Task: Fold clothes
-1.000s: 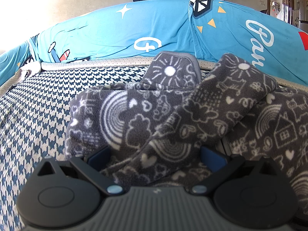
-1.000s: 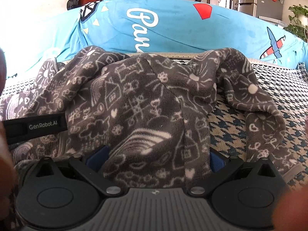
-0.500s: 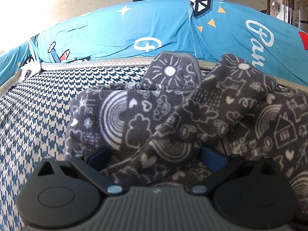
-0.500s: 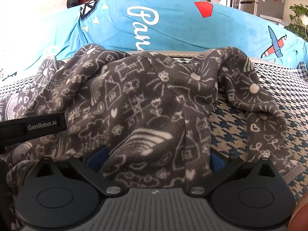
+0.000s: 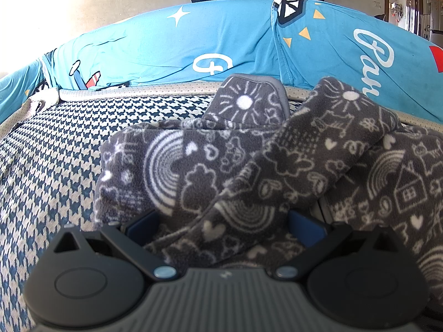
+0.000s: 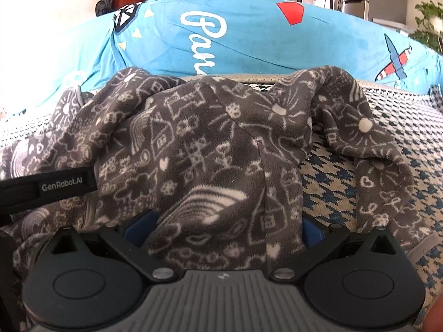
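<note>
A dark grey fleece garment with white doodle print lies bunched on the houndstooth cover. In the left wrist view it is heaped over my left gripper; the blue pads stand wide apart with cloth draped between them and the fingertips hidden. The right wrist view shows the same garment, one sleeve trailing to the right. My right gripper also has its blue pads spread wide, with fleece lying over and between them.
A blue printed sheet covers the backrest behind the garment. A black strap marked GenRobot.AI of the other gripper crosses the left edge of the right wrist view. Houndstooth cover lies bare to the right. A fingertip shows at the bottom right corner.
The left wrist view is unchanged. In the right wrist view the blurred hand at the left edge has gone, and the garment sits slightly lower in frame.
</note>
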The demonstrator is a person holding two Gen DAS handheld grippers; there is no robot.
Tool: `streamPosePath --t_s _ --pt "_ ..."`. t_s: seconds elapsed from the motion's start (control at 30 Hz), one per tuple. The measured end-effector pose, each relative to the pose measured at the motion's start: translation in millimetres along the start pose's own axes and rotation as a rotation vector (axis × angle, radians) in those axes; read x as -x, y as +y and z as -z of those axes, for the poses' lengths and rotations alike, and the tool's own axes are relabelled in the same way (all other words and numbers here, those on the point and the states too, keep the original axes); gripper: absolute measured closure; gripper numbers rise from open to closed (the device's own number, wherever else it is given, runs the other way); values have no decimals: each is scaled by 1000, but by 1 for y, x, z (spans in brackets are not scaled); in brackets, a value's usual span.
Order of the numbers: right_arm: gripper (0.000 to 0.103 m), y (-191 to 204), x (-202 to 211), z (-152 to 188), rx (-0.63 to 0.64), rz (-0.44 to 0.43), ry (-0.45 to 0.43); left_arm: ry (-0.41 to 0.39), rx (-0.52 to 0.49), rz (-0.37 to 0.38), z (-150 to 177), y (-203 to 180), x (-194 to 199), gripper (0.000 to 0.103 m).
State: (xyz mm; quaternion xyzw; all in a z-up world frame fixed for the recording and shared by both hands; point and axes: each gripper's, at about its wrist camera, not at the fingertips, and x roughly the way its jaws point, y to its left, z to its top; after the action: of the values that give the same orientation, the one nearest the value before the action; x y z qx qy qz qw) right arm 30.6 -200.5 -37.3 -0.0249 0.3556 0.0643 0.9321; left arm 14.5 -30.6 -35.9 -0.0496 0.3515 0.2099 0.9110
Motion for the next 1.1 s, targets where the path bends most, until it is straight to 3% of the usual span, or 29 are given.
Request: streamPosePath --t_s 0.27,0.33,0.57,0.63,0.83,1.0,1.1 --pt "0 11 3 3 2 3 0 -3 2 -4 1 0 1 0" --pt "0 -2 13 9 12 7 3 -6 1 -7 2 -1 1 0" --pt "0 28 -3 0 5 -4 5 -14 4 -9 3 -1 0 0" --pt "0 22 -3 -3 5 -30 27 -9 5 -8 3 0 0 0" --pt "0 -4 -7 -31 50 -164 212 42 -10 28 2 7 7 0" --pt "0 -30 -2 -28 76 -286 209 104 -27 88 0 16 15 0" --pt "0 -39 4 -28 62 -257 212 134 -27 117 0 22 19 0"
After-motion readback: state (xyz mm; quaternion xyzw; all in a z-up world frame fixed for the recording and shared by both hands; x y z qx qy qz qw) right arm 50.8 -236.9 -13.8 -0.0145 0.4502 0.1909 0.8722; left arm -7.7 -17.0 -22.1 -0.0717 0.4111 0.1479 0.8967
